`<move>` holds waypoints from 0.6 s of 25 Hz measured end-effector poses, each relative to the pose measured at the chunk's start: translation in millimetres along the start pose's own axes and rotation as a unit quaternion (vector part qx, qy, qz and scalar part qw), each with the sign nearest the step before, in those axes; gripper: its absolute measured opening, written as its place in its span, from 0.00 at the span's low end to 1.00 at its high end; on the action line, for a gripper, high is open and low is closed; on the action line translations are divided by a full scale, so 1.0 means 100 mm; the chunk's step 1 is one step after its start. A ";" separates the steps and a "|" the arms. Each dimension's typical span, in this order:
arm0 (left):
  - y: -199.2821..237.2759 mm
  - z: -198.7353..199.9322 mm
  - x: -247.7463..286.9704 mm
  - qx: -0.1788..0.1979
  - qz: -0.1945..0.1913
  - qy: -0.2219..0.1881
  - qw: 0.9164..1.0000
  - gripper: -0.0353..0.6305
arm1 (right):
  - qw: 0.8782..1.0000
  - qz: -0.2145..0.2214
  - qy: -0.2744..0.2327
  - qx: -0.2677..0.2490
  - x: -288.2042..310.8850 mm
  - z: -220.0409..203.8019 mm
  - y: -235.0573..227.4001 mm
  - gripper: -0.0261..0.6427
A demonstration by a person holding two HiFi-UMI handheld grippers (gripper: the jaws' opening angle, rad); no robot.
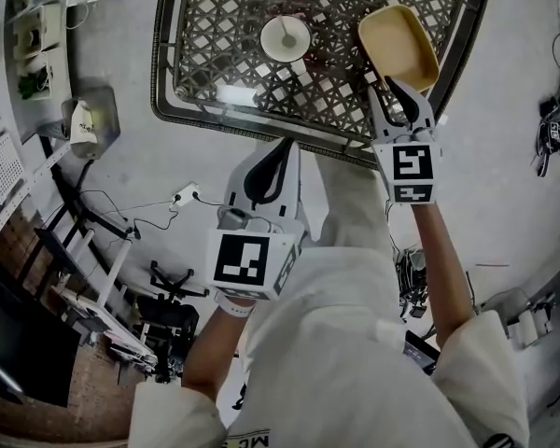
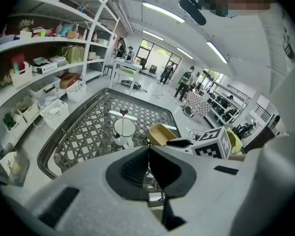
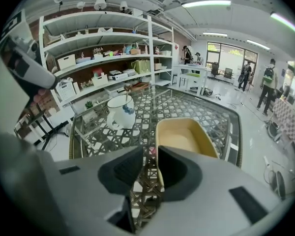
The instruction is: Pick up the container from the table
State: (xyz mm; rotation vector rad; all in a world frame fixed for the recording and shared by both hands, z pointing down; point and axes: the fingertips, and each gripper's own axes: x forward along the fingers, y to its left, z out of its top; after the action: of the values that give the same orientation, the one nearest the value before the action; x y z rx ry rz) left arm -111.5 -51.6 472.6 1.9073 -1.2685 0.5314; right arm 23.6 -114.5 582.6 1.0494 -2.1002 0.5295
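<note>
— Tan plastic, that tub-shaped container (image 1: 399,45): where is it?

— At about one o'clock in the head view, over the dark woven-lattice desk (image 1: 215,26), near its right rim. The right claw (image 1: 403,105) has narrowed to a slim slot with the container's near wall in it. Whether the base is off the desk I can't tell.

— And the other one?

— The left claw (image 1: 266,171) hangs at six o'clock, off the desk's near edge, its jaws pressed together on nothing.

— What could spoil the lift?

— My guess: the hold is on one thin wall at one end, so the far end could sag and the container twist out or swing. The white ceramic mug with the blue mark (image 1: 286,37) stands at twelve o'clock, near the container's left side, and a swing that way might clip it.

— The surface?

— Open lattice, seemingly under a glossy top that reflects the ceiling lights, so a dropped container could skid. Around it are a pale grey floor, white shelving (image 3: 103,38) loaded with boxes along one wall, and people standing well off by the windows.
</note>
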 end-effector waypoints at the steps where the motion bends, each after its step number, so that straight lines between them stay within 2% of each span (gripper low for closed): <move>1: 0.00 -0.04 0.02 0.000 -0.001 0.005 1.000 0.09 | 1.000 -0.002 0.003 -0.002 0.03 -0.02 -0.02 0.20; 9: 0.02 -0.14 0.05 -0.008 0.001 0.014 1.000 0.09 | 0.999 0.012 0.049 -0.012 0.27 -0.17 -0.07 0.17; 15: 0.07 -0.09 0.04 -0.008 0.008 0.009 1.000 0.09 | 0.996 -0.009 0.079 -0.046 0.33 -0.21 -0.09 0.13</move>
State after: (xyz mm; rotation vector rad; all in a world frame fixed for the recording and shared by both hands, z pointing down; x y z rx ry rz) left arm -115.0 -48.6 483.5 1.8770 -1.2736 0.5435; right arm 26.4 -123.6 621.2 0.9417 -1.9559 0.4860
